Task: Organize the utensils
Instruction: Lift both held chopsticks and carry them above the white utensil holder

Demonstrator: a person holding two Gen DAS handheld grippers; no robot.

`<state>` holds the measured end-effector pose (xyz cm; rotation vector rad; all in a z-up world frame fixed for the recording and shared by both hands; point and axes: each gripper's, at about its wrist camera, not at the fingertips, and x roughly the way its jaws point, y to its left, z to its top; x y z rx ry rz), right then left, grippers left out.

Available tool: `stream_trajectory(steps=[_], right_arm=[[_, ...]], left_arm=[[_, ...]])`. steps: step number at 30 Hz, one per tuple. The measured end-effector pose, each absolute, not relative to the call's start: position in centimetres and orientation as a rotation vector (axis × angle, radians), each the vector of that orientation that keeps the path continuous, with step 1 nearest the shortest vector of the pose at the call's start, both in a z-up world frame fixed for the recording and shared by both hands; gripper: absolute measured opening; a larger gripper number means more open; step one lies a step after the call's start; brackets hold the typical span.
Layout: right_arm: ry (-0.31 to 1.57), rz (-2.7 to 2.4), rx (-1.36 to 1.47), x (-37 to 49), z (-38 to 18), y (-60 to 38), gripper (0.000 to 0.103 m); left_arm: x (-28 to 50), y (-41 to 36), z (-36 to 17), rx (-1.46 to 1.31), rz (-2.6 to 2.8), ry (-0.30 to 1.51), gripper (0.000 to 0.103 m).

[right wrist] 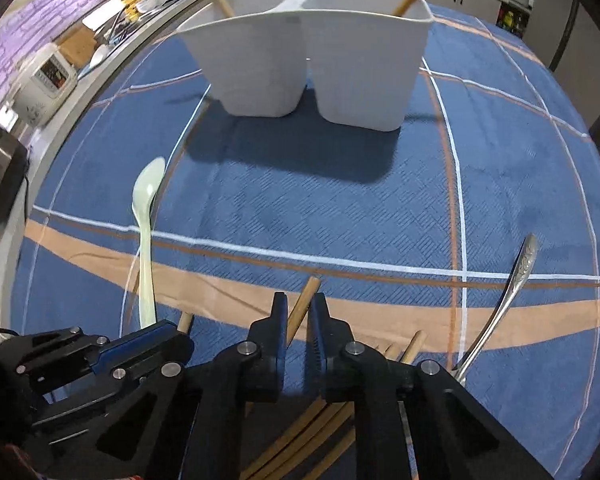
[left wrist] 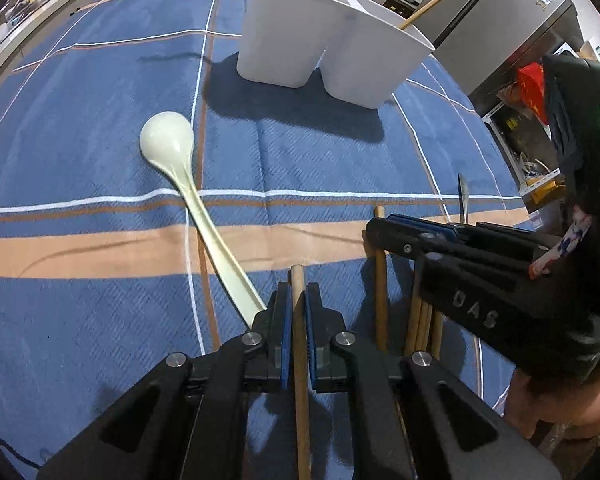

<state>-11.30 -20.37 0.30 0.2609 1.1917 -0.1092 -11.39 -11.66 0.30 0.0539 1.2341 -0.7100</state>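
My left gripper (left wrist: pixel 298 294) is shut on a wooden chopstick (left wrist: pixel 300 344) low over the blue plaid cloth. My right gripper (right wrist: pixel 299 304) is shut on another wooden chopstick (right wrist: pixel 302 308); it also shows in the left wrist view (left wrist: pixel 384 232) at the right. A pale cream ladle spoon (left wrist: pixel 168 140) lies on the cloth left of my left gripper and shows in the right wrist view (right wrist: pixel 148 200). Several more chopsticks (right wrist: pixel 320 432) lie under my right gripper. A white two-compartment holder (left wrist: pixel 324 52) stands at the back with a chopstick in each compartment.
A silver utensil handle (right wrist: pixel 516 280) lies on the cloth at the right. The table edge curves along the left, with a kitchen counter and appliances (right wrist: pixel 48 76) beyond. A steel fridge (left wrist: pixel 512 20) stands at the back right.
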Motion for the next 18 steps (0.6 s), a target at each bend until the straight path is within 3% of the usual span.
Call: stream_trajectory(steps=[6,18], right_arm=[[1.174,-0.16,0.098,-11.0,0.3,-17.5,0.017],[1.024,-0.07,0.362,-12.7,2.6,-20.5,0.009]], left_arm=[[-12.0,-10.6,0.4,0.036,-0.703,1.232,0.006],[-13.4,-7.8,1.6,-0.042,-0.693,1.188,0.006]])
